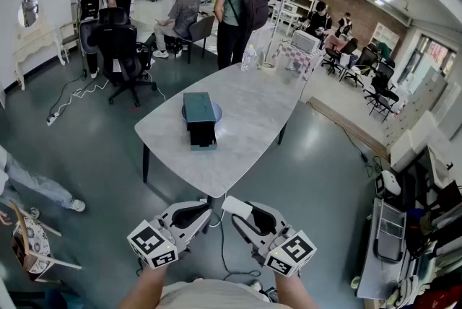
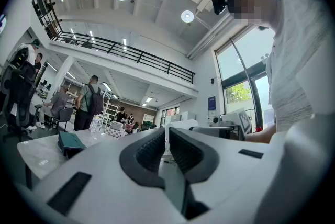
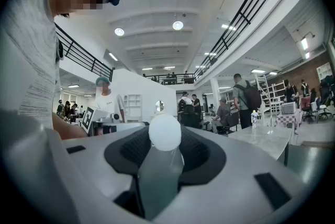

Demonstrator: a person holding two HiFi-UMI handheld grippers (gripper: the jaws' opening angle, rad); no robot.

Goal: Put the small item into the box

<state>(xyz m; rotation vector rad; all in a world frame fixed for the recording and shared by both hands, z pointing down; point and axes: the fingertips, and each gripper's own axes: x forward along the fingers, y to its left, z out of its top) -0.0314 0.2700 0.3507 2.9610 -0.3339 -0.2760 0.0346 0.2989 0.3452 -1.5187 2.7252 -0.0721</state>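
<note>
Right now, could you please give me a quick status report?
Left gripper jaws shut, empty. Right gripper shut on small white item. Box on table ahead, not yet reached. No obstacle seen before it.

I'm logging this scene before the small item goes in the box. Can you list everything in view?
table: one, pale grey marble, mid-floor
box: one, dark teal, on the table
disc: one, pale blue, under the box
bottle: at least one, clear, table's far end
office chair: one, black, left of the table
people: several, background
small white item: one, white, between the right gripper's jaws
left gripper: grey-white, jaws together, empty
right gripper: grey-white, shut on the small white item
</note>
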